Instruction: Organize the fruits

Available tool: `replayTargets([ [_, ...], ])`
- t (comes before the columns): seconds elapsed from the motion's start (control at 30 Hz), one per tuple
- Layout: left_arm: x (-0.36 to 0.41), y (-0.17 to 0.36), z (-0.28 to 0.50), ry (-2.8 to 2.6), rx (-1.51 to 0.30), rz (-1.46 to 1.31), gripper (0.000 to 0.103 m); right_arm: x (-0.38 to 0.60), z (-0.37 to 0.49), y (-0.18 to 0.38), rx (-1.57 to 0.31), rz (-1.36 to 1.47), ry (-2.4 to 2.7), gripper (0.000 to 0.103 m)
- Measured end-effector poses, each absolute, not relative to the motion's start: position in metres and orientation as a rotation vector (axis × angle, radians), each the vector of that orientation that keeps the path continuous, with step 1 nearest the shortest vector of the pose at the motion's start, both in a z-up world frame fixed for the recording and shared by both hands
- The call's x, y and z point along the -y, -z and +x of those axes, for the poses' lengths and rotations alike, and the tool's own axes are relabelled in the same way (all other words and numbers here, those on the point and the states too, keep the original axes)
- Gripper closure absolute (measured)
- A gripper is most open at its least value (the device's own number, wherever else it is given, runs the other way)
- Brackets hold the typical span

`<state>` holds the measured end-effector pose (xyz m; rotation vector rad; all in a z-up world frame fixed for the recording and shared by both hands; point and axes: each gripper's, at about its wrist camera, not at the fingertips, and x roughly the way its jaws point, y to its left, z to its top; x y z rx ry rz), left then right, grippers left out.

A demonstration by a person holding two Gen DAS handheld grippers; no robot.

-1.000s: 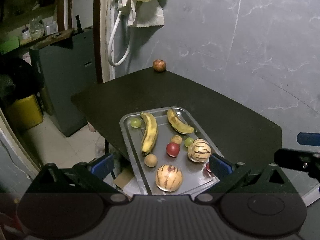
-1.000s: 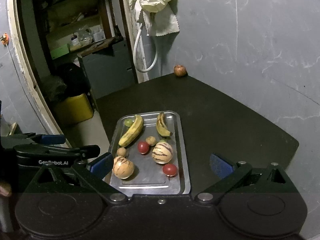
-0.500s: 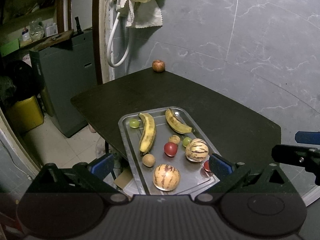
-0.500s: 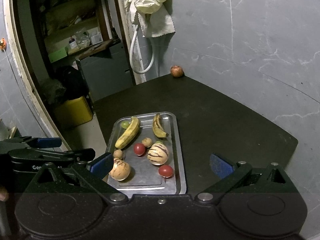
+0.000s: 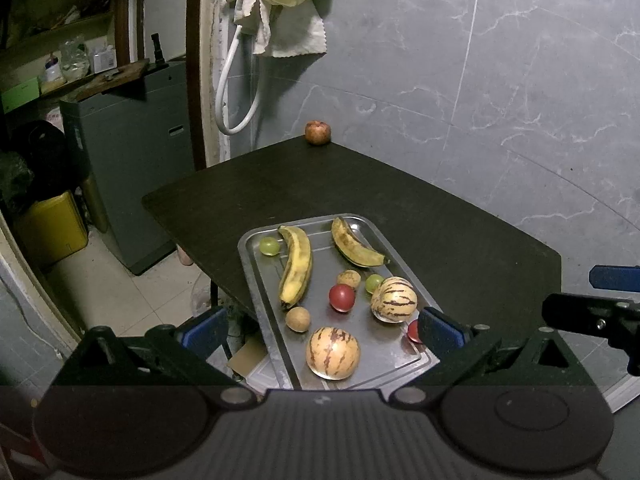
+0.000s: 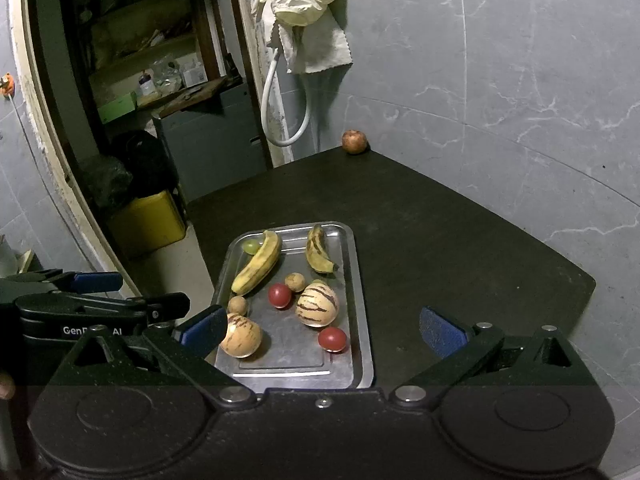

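Dark table (image 5: 440,216) against grey marble wall (image 5: 500,80)

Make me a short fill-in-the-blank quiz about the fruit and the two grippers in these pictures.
1. The metal tray holds ___ bananas.
2. The lone reddish fruit off the tray sits at the table's far ___.
3. The two largest round fruits, such as the one nearest the left gripper, have dark ___ on pale skin.
4. The left gripper and the right gripper are both ___, holding nothing.

Answers: two; corner; stripes; open
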<state>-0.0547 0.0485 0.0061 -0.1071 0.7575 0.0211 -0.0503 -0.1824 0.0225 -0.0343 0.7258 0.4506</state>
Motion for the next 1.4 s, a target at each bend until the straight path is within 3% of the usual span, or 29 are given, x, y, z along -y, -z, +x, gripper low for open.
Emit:
replayTargets([
  [1.4, -0.0443, -0.0036, -0.0588, -0.056, -0.734, -0.117, 0.000, 0.1794, -0.0479, -0.0187, -0.741, -0.042, -0.463, 0.001],
])
